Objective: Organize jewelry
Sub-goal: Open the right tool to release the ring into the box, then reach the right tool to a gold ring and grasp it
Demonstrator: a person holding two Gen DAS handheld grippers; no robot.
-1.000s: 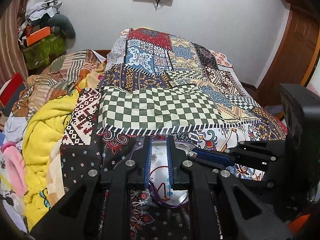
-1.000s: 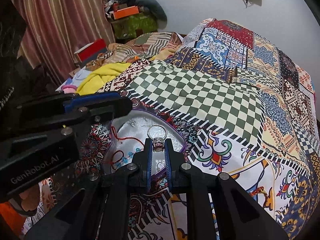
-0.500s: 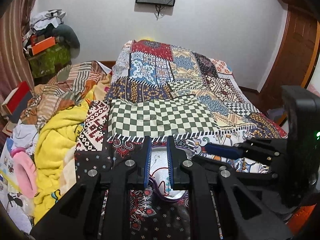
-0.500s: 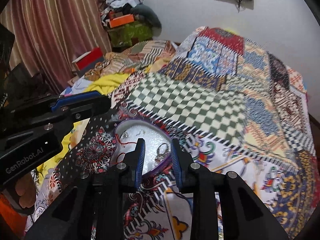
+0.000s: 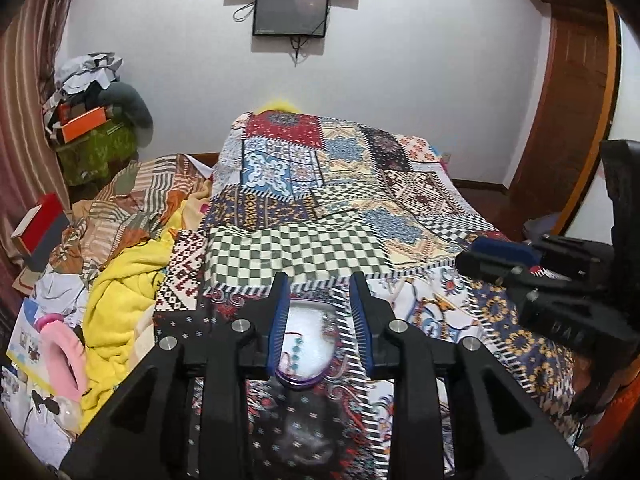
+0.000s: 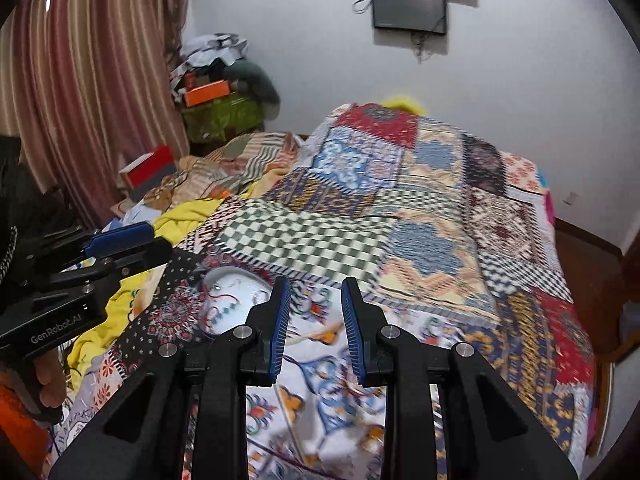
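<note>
A small white dish with a purple rim (image 5: pixel 298 382) lies on the patterned bedspread, holding a red cord and a teal bead string (image 5: pixel 295 354). My left gripper (image 5: pixel 320 280) hovers over it, open and holding nothing, and the dish shows between its fingers. In the right wrist view the dish (image 6: pixel 248 284) sits low and left of my right gripper (image 6: pixel 315 282), which is open, holds nothing and hangs above the white floral patch. The smaller pieces in the dish are too blurred to tell apart. Each gripper appears from the side in the other's view: the right gripper (image 5: pixel 466 258) and the left gripper (image 6: pixel 160 238).
A patchwork bedspread (image 5: pixel 320 248) covers the bed. Yellow blanket (image 5: pixel 120 304) and heaped clothes lie along the left side, with a red box (image 5: pixel 40 220) beyond. A wooden door (image 5: pixel 568 128) stands to the right. A hand (image 6: pixel 44 376) holds the left gripper.
The right gripper was shut on a silver ring over the dish; it opened, left the ring in the dish, and rose back. The left gripper's fingers spread wider and it lifted too.
</note>
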